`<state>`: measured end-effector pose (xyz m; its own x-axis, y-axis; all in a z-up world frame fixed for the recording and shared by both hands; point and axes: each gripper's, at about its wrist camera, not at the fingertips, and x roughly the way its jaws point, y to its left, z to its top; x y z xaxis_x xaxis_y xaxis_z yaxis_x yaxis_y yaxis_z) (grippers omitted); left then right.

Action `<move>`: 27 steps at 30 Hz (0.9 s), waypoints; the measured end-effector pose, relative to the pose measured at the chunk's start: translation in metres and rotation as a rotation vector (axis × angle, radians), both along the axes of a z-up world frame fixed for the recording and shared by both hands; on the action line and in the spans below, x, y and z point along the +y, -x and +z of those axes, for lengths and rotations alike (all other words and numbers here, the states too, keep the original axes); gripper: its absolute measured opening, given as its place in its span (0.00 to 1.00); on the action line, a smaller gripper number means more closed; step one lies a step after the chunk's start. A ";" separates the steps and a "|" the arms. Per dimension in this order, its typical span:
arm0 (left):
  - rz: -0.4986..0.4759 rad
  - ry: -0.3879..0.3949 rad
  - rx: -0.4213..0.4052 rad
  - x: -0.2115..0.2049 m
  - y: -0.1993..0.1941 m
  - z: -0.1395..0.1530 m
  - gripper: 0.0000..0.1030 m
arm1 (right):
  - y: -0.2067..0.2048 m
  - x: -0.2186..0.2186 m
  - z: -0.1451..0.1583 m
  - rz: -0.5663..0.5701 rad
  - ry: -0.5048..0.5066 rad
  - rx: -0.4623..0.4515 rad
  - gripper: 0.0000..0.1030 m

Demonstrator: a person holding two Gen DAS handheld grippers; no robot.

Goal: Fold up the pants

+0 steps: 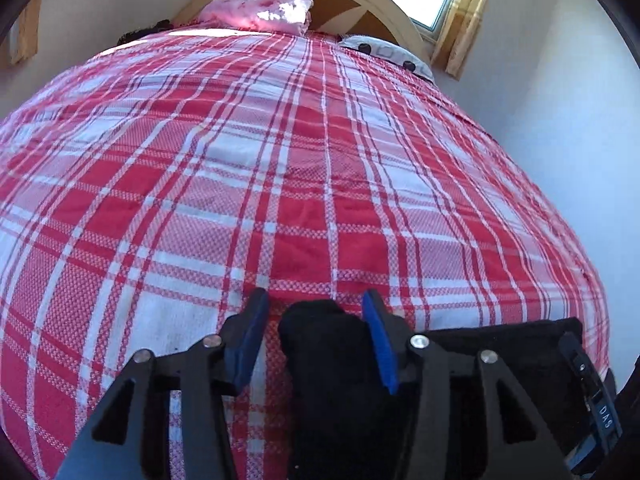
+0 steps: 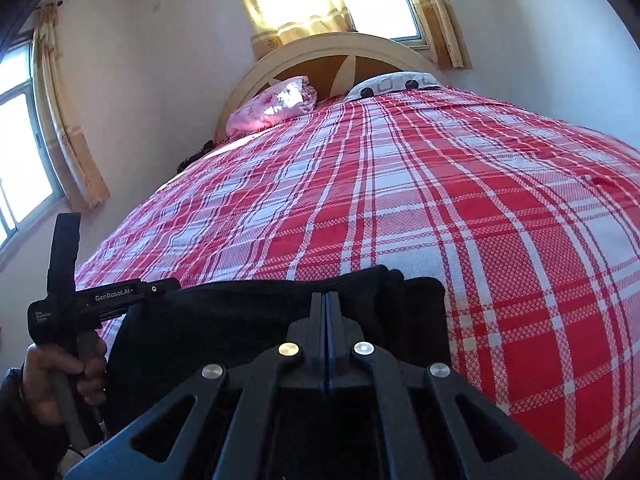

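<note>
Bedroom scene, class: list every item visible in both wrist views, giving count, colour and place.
Black fabric pants: one, black, near bed edge.
Red-and-white plaid bedspread: one, covering bed.
Pink floral pillow: one, by headboard.
White pillow with dark spots: one, by headboard.
Cream arched headboard: one, far end.
Yellow curtains: several, at windows.
Left gripper: blue pads around a pants fold.
Right gripper: shut, over the pants.
Hand: one, holding left gripper's handle.

Bedspread [image 1: 304, 168]: woven cloth, red-white check, matt, textured weave. Pants [image 2: 224, 320]: black cloth, matt, soft. Left gripper [image 1: 316, 336]: matt black plastic, blue rubbery pads, shiny metal pins. Headboard [image 2: 304, 52], 12 o'clock: smooth painted wood, brown panels. Curtains [image 2: 280, 4]: thin yellowish cloth.
</note>
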<state>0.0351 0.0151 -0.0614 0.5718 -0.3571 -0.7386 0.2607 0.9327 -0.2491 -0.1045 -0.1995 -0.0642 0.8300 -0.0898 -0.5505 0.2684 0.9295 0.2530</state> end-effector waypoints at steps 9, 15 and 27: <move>-0.048 -0.024 -0.135 0.020 0.046 0.047 0.55 | 0.052 -0.016 0.034 0.038 -0.183 -0.191 0.03; -0.140 -0.128 -0.222 0.006 0.087 0.039 0.56 | 0.090 0.030 0.045 0.152 -0.022 -0.126 0.03; -0.072 -0.201 -0.183 -0.001 0.079 0.018 0.72 | 0.084 0.030 -0.006 0.081 -0.077 -0.014 0.03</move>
<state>-0.0436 0.0143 -0.0431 0.6808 -0.2582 -0.6854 0.3515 0.9362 -0.0036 -0.1882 -0.1698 -0.0702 0.8407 0.0197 -0.5412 0.1895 0.9255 0.3280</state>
